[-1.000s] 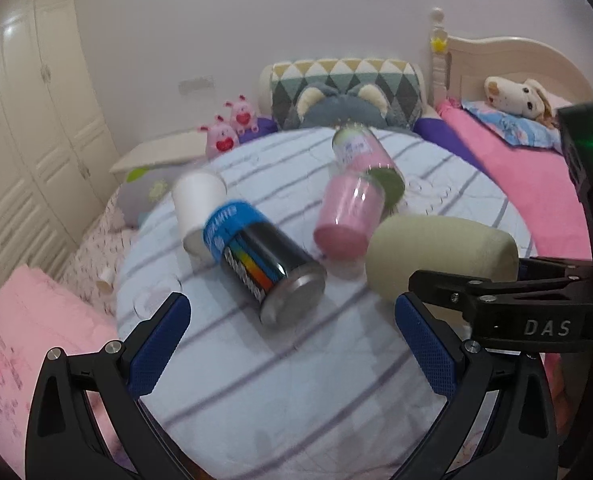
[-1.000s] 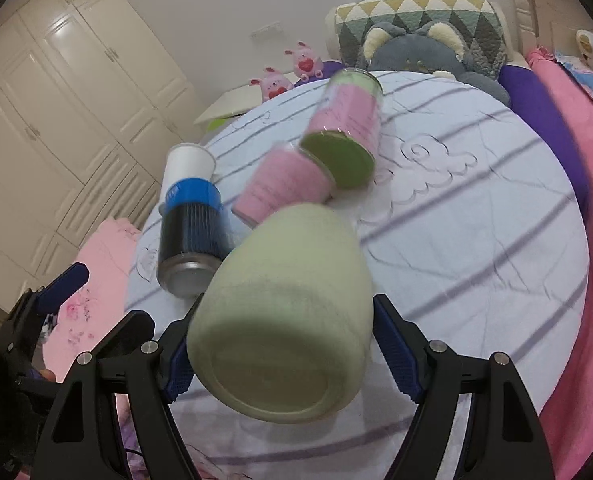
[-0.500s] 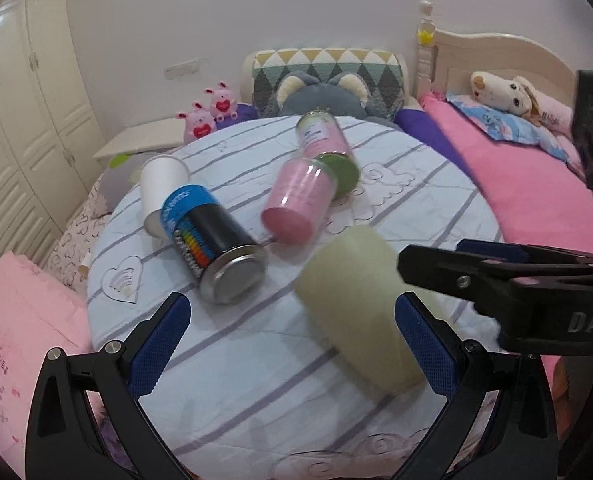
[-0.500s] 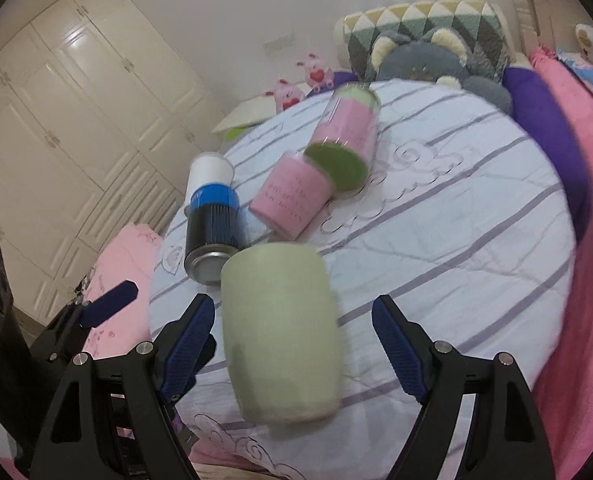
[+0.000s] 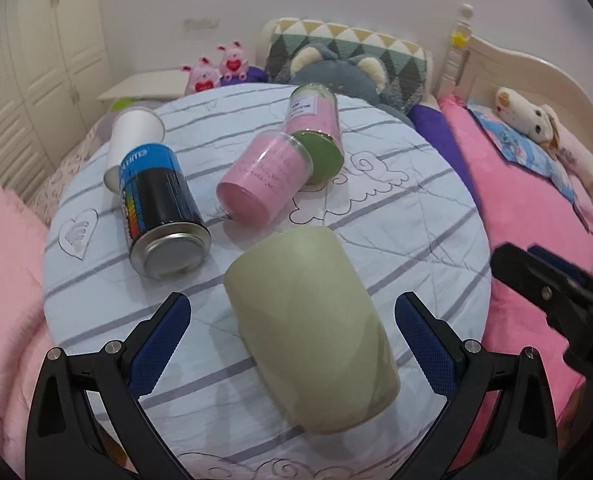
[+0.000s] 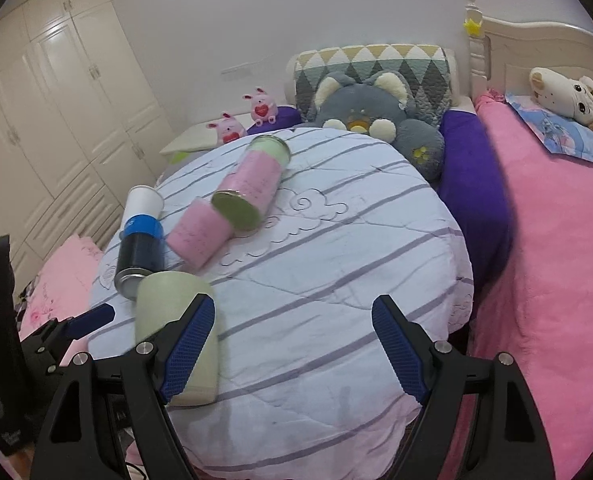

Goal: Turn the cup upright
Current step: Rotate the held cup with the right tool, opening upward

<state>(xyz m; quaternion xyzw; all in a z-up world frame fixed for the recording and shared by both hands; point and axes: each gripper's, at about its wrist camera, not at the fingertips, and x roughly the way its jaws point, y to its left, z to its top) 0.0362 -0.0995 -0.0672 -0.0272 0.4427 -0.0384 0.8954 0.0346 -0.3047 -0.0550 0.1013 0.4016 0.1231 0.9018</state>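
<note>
The right gripper (image 6: 292,340), jaws released, is backing away from the green cup (image 5: 310,330), now standing on the surface (image 5: 396,216) between the left gripper's (image 5: 292,336) spread jaws.

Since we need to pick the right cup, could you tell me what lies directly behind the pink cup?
A pink can with a green end lies behind the pink cup, its end against the cup's rim. Whether they actually touch, and the cup's inside, are hidden.
</note>
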